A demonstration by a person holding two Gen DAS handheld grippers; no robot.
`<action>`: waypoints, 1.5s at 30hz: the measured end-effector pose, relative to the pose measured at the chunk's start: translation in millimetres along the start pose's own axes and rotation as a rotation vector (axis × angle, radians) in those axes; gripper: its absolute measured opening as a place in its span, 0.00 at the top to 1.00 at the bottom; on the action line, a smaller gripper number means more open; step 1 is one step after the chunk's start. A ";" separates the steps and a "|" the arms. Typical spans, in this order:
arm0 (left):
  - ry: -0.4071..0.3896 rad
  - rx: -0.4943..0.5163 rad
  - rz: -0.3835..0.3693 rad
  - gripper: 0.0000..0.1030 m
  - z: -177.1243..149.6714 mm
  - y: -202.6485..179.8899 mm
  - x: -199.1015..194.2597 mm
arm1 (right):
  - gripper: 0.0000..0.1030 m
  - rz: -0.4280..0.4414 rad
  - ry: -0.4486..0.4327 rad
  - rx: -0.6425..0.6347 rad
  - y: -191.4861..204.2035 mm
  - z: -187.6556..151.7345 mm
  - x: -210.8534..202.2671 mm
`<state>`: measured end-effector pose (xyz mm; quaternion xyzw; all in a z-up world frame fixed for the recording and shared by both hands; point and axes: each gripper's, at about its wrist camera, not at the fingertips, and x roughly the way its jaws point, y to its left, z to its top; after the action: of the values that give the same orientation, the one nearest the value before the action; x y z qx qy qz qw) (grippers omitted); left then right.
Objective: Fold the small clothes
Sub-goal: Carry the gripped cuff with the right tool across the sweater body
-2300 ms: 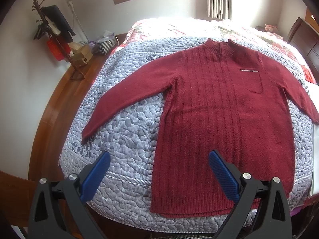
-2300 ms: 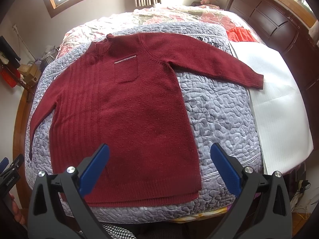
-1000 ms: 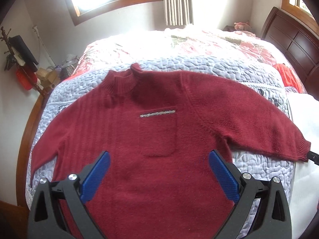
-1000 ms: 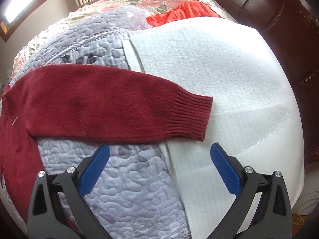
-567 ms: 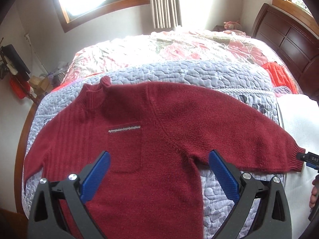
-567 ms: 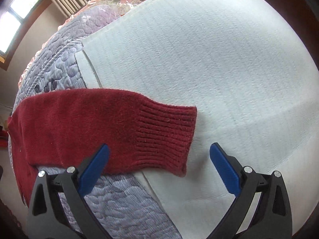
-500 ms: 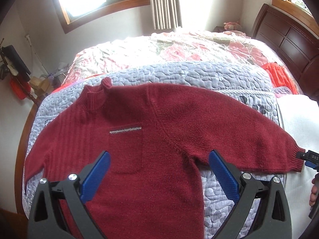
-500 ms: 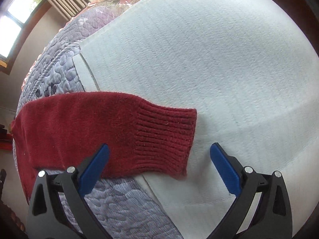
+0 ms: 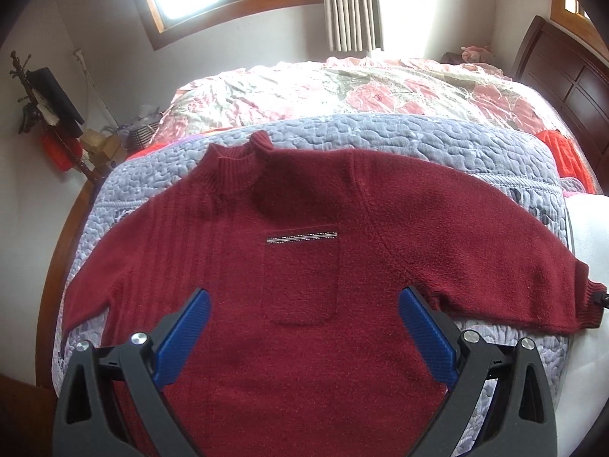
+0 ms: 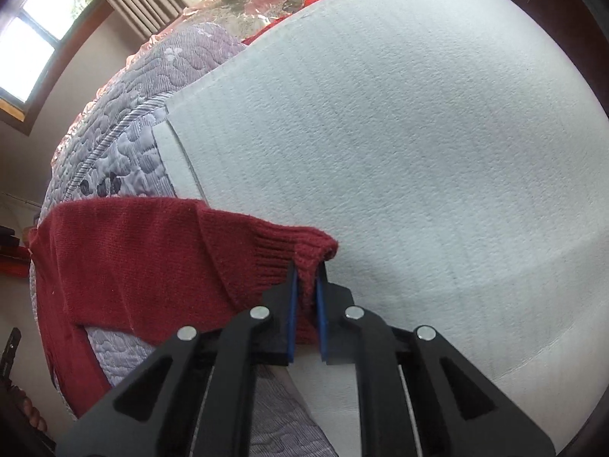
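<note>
- Left gripper [image 9: 303, 321]: two black plastic arms with triangular cut-outs, spreading in a V.
- Its fingers [image 9: 183, 339] carry blue pads with a fine ribbed texture.
- Round silver screw heads sit in pairs on each arm's upper edge.
- Right gripper [image 10: 305, 272]: the same black frame, with four silver screws in a row across the arms.
- Its fingers [image 10: 291, 304] show as thin blue pad edges on black backing.
- A hand [image 10: 32, 413] shows at the lower left edge of the right view, beside a black part.
</note>
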<state>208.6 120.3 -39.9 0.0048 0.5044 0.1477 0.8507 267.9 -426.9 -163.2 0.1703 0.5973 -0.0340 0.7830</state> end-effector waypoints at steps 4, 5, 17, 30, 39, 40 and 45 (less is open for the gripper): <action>-0.006 -0.028 0.037 0.04 -1.3 28.7 -0.7 | 0.93 0.083 -0.067 -0.027 26.2 -5.0 -34.0; -0.006 -0.038 0.046 0.04 -1.8 36.8 -0.4 | 0.93 0.098 -0.081 -0.048 37.7 -4.5 -41.3; 0.035 -0.150 0.127 0.04 -19.8 127.8 8.3 | 0.93 0.328 -0.055 -0.390 273.9 -23.9 -54.5; 0.076 -0.201 0.172 0.04 -39.1 199.4 23.9 | 0.90 0.369 0.185 -0.602 436.1 -105.3 45.3; 0.131 -0.117 0.019 0.04 -37.1 159.3 42.5 | 0.58 0.416 0.163 -0.579 404.7 -109.6 13.3; 0.133 -0.106 -0.003 0.04 -35.9 150.1 45.0 | 0.58 0.400 0.133 -0.580 393.7 -106.1 3.3; 0.215 -0.062 -0.093 0.04 -31.6 91.6 69.1 | 0.57 0.219 0.036 -0.534 330.1 -89.9 -10.2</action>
<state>189.7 221.2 -100.3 -0.0608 0.5875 0.1232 0.7974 266.6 -90.7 -99.5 0.0221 0.5768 0.2123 0.7885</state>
